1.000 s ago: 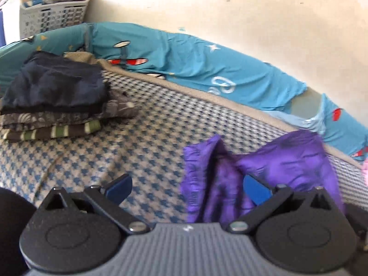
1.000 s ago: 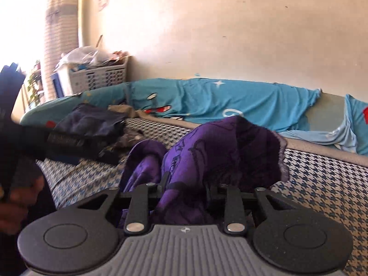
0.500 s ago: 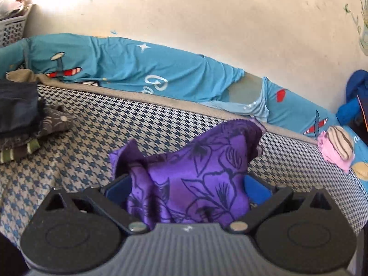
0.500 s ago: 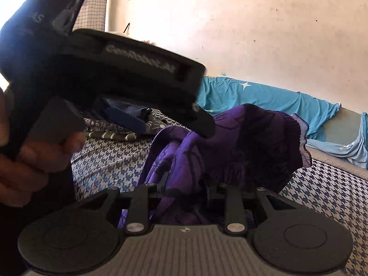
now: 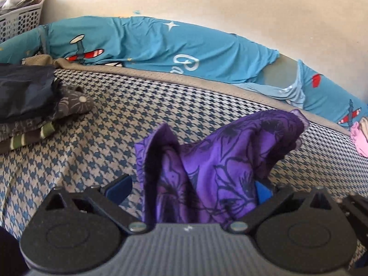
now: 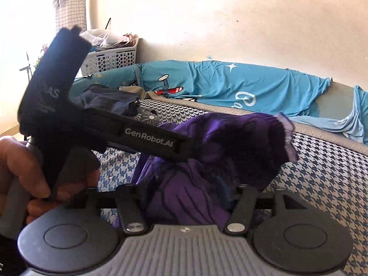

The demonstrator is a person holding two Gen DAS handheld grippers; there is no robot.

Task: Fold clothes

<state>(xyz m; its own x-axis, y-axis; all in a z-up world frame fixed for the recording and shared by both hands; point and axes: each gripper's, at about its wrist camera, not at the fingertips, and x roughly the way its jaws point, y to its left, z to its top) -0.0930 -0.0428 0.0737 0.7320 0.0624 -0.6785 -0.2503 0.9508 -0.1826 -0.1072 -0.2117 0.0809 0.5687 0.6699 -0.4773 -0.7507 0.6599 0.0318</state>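
Down along the left tongs (image 5: 191, 188) first: spread wide, blue pads (image 5: 119, 185) showing on both sides, clamped on nothing. Between those fingers, bunched and standing up, the purple cloth (image 5: 230, 156), crowding the right-hand pad and well clear of the left-hand one. Resting on the bed (image 5: 161, 115) just past the fingertips, with one frilled corner flung out ahead and to the right.

Over to the right tongs (image 6: 184, 195): opening at this very moment, links swung apart, with the same cloth (image 6: 241, 142) between the fingers, heaped up and over them. Pads mostly buried in the purple folds, so hard to say whether there is any touch; no squeeze to be seen.

Crossing in front of the right tongs from the left, the left tongs again (image 6: 184, 148), black body gripped by a hand (image 6: 20, 172) low on the left, tips poking into the cloth from that side.

Ahead and to the left of the left tongs, well apart from the cloth: a pile (image 5: 23, 96) of folded things, dark on top, striped at the bottom. Farther off, beyond the bed's edge, a blue sheet (image 5: 161, 46) with planes and stars along the wall. Far left of that, up in the corner, a white basket (image 5: 18, 20), stuffed full. Out at the far right of the left tongs, something pink (image 5: 358, 138), cut off at the edge.
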